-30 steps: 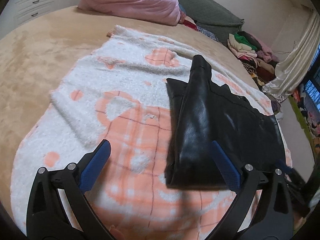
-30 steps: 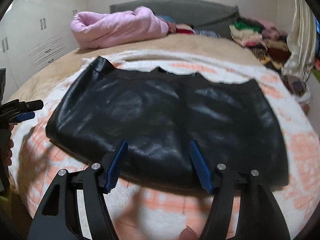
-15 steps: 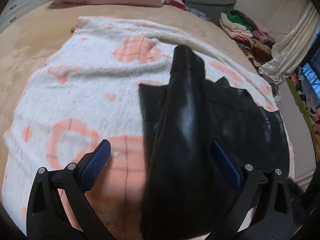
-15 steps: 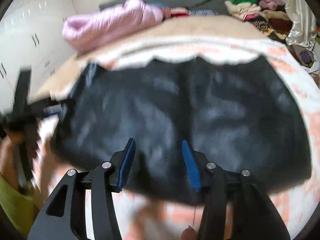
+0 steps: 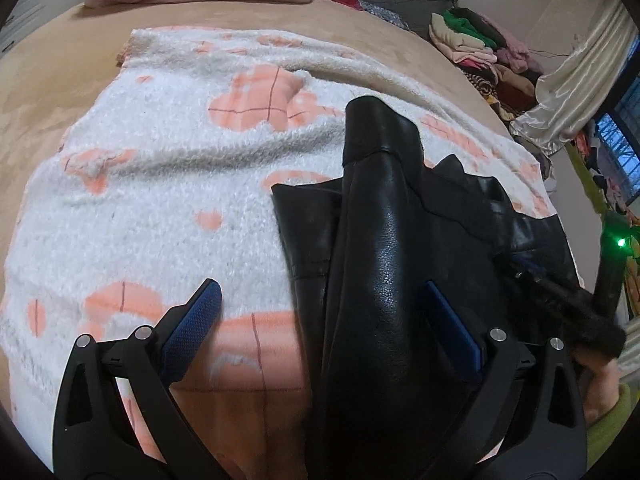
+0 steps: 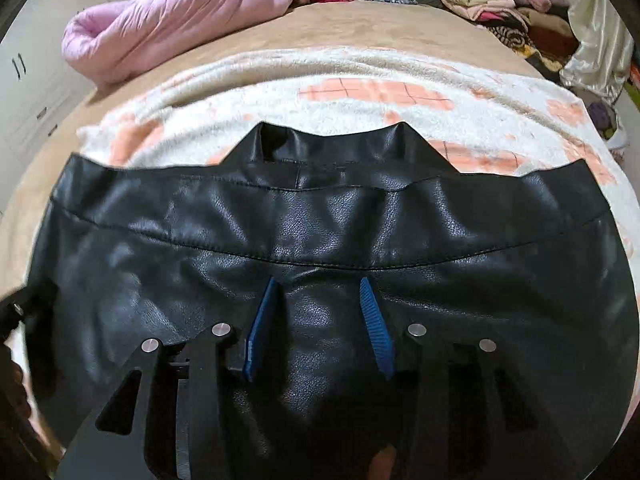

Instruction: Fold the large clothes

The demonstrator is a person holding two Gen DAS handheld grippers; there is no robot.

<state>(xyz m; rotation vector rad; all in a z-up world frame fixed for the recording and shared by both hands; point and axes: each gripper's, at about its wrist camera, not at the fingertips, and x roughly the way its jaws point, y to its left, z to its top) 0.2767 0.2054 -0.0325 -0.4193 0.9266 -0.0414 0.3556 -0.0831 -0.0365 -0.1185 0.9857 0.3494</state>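
We see the black leather garment (image 6: 320,248) spread flat on the white-and-peach blanket (image 6: 400,116), which lies over the tan bedcover (image 6: 360,24). Our right gripper (image 6: 320,300) hangs low over the garment's middle, its jaws narrowing, with a puckered patch of leather bulging between the blue pads (image 6: 374,324); we cannot tell whether the pads press on it. Beyond those jaws runs a stitched seam, then the notched edge. Our left gripper (image 5: 320,308) stands wide open: a raised ridge of the garment (image 5: 380,260) runs between its jaws, closer to the right-hand pad, while bare blanket (image 5: 160,200) lies by the left-hand pad. A pink quilt (image 6: 168,16) sits well beyond both.
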